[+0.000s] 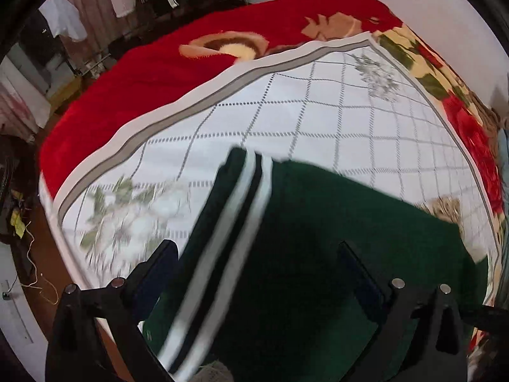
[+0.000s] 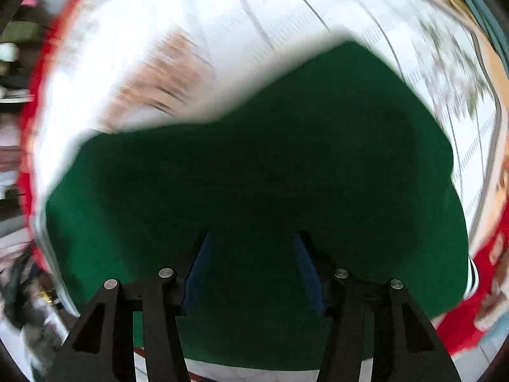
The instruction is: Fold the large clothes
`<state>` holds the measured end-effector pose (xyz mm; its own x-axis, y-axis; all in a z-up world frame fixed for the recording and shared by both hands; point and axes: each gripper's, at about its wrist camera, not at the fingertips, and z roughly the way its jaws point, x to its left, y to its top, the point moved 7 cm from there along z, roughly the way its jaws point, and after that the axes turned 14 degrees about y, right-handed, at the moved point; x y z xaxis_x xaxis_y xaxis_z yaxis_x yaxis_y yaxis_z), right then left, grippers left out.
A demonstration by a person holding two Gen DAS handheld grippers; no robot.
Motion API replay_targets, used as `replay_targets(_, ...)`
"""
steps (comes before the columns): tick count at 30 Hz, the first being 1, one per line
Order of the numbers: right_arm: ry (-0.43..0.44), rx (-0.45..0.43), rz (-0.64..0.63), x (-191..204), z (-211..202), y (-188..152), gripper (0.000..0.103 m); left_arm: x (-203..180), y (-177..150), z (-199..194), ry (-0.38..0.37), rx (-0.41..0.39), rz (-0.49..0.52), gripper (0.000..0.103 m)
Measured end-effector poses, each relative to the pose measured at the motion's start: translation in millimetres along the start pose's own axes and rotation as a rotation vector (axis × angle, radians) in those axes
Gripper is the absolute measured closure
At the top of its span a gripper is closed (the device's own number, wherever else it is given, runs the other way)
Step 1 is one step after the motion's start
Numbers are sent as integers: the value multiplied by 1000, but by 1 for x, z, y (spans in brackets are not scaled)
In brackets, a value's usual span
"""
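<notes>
A dark green garment point(image 1: 334, 238) with white and black side stripes point(image 1: 229, 238) lies on a white checked sheet point(image 1: 318, 111) over a bed. My left gripper point(image 1: 254, 254) is open above the garment's near part, its fingers wide apart on either side of the stripes. In the right wrist view the same green garment point(image 2: 254, 175) fills the middle, heavily blurred. My right gripper point(image 2: 251, 245) is open just above the green cloth, its blue pads point(image 2: 197, 273) apart and holding nothing.
A red floral blanket point(image 1: 143, 73) covers the bed under the sheet. Hanging clothes point(image 1: 95, 9) and clutter stand beyond the bed at the far left. The floor with cables point(image 1: 35, 270) lies left of the bed edge.
</notes>
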<state>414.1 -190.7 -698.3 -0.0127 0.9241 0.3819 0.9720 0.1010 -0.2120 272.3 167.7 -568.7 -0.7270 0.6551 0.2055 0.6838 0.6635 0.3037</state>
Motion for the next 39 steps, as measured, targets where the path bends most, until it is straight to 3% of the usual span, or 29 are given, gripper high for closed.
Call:
replay_targets(2, -4, 38, 15, -17, 35, 5, 55, 0, -16, -8, 28, 0, -9, 0)
replay_targets(4, -23, 44, 40, -16, 40, 13, 55, 3, -32, -10, 51, 23, -32, 0)
replay_targets(7, -47, 70, 9, -7, 39, 16, 54, 15, -69, -9, 22, 109, -156, 1)
replay_targets(10, 23, 43, -29, -3, 23, 9, 52, 36, -122, -4, -80, 227, -366, 2)
replay_targets(14, 183, 26, -24, 0, 7, -8, 52, 39, -163, 29, -212, 330, -559, 2)
replay_targets(16, 210, 34, -31, 3, 3, -17, 52, 38, -163, 41, -230, 314, -610, 3)
replay_targets(18, 259, 44, -77, 23, 2, -22, 52, 36, -156, 49, -217, 287, -632, 3)
replay_targets(20, 254, 74, -158, 54, 12, -23, 52, 36, -146, 49, -205, 257, -631, 3)
replay_targets(23, 151, 143, -208, 78, 54, -39, 55, 38, -133, 50, -201, 218, -625, 3)
replay_targets(26, -22, 119, -278, 85, 82, -33, 52, 42, -122, 57, -196, 202, -622, 3)
replay_targets(28, -55, 134, -275, 87, 80, -34, 52, 45, -115, 64, -188, 189, -632, 3)
replay_targets(30, -12, 132, -258, 88, 75, -36, 52, 48, -106, 66, -171, 157, -663, 4)
replay_targets(32, 79, 119, -246, 80, 62, -39, 52, 54, -102, 60, -143, 97, -698, 22)
replay_targets(33, 130, 116, -232, 74, 54, -41, 52, 54, -98, 57, -129, 69, -689, 39)
replay_targets(34, 192, 119, -201, 68, 49, -45, 52, 52, -93, 54, -123, 39, -670, 68)
replay_targets(35, 237, 124, -172, 61, 46, -48, 52, 50, -88, 49, -134, 12, -651, 77)
replay_targets(39, 303, 109, -105, 36, 32, -56, 52, 47, -69, 12, -244, -64, -628, 82)
